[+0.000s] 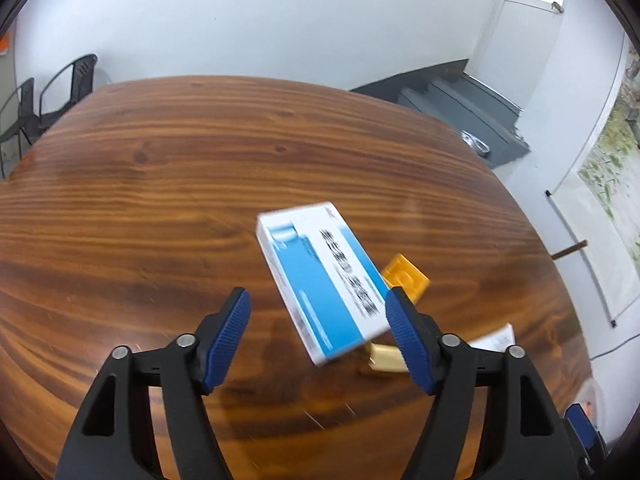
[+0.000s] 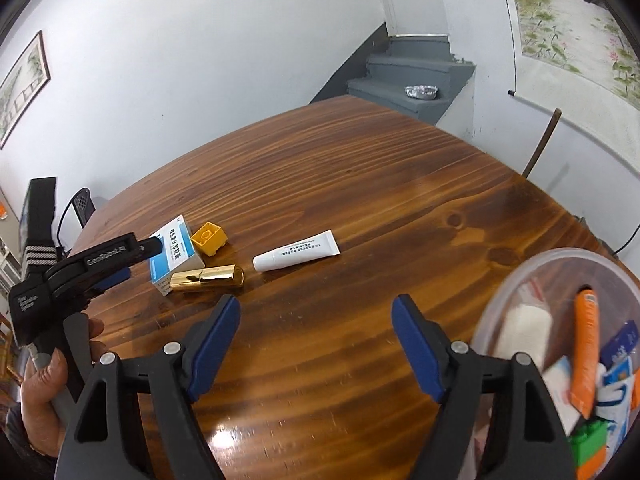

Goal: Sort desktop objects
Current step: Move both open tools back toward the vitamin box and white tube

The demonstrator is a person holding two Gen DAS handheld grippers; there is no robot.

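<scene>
A blue and white box (image 1: pixel 324 280) lies on the wooden table (image 1: pixel 160 184), just ahead of my open left gripper (image 1: pixel 318 310); its near right corner sits by the right finger. A yellow brick (image 1: pixel 406 276) and a gold tube (image 1: pixel 386 357) lie beside the box. In the right wrist view the box (image 2: pixel 174 254), yellow brick (image 2: pixel 209 238), gold tube (image 2: pixel 208 277) and a white tube (image 2: pixel 297 255) lie on the table (image 2: pixel 360 184). My right gripper (image 2: pixel 316 320) is open and empty. The left gripper (image 2: pixel 132 258) reaches over the box there.
A clear plastic tub (image 2: pixel 560 264) at the right holds an orange tube (image 2: pixel 585 344), a green brick (image 2: pixel 588 444) and several packets. Grey stairs (image 2: pixel 412 76) and black chairs (image 1: pixel 48 96) stand beyond the table.
</scene>
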